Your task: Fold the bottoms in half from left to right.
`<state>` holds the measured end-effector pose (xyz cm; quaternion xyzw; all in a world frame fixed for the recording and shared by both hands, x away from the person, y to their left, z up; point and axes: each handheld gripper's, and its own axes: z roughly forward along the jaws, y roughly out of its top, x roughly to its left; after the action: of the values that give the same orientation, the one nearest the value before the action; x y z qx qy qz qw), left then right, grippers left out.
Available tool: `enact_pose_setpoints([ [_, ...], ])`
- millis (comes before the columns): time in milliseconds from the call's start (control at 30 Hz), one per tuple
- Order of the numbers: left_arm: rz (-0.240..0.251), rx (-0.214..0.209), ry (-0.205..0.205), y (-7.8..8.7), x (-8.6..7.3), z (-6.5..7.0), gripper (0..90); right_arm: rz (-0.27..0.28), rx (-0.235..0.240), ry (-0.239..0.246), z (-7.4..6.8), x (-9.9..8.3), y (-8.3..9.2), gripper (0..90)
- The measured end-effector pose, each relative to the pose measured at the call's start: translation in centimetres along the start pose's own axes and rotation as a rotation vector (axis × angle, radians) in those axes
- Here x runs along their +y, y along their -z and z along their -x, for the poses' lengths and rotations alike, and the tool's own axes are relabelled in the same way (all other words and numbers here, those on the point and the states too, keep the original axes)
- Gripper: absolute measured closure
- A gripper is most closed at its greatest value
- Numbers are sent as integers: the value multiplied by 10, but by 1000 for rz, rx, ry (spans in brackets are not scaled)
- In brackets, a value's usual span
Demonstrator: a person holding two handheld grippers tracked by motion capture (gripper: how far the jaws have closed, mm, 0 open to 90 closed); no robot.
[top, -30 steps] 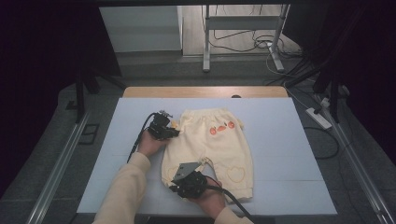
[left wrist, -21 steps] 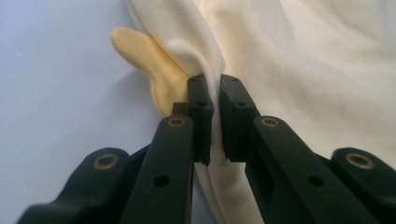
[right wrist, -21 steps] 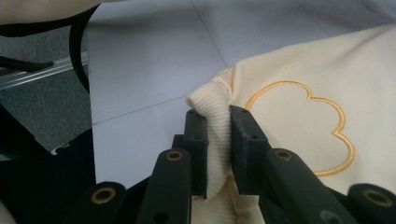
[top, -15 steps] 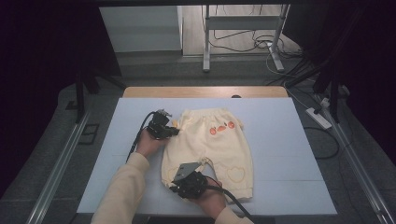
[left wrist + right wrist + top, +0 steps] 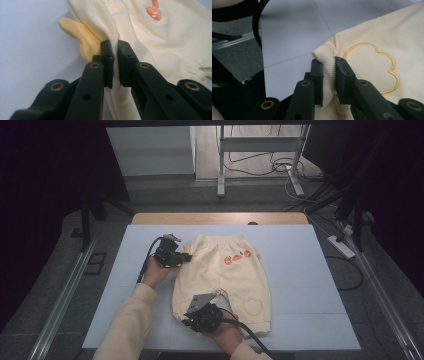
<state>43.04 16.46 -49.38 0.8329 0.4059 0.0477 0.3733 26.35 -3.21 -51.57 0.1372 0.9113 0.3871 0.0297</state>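
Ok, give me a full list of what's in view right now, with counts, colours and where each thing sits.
baby trousers: one, pale yellow, orange fruit motifs, embroidered outline on a leg, flat mid-mat
mat: one, light blue-grey, covering the table
table: one, wooden edge at far side
power strip: one, white, floor at right
left gripper: one, black, shut on the trousers' side edge by a yellow tab
right gripper: one, black, shut on the ribbed leg cuff
sleeves: two, cream, bottom edge

No readable text, label or number shows anywhere, as far as these views allow.
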Motion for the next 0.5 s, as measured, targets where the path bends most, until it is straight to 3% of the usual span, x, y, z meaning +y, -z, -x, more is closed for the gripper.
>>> enact_pose_setpoints([
  [267, 20, -3, -14, 8, 6, 3, 830, 27, 10, -14, 0, 2, 2, 772],
  [500, 26, -14, 0, 11, 5, 1, 830, 21, 7, -11, -1, 5, 0, 773],
])
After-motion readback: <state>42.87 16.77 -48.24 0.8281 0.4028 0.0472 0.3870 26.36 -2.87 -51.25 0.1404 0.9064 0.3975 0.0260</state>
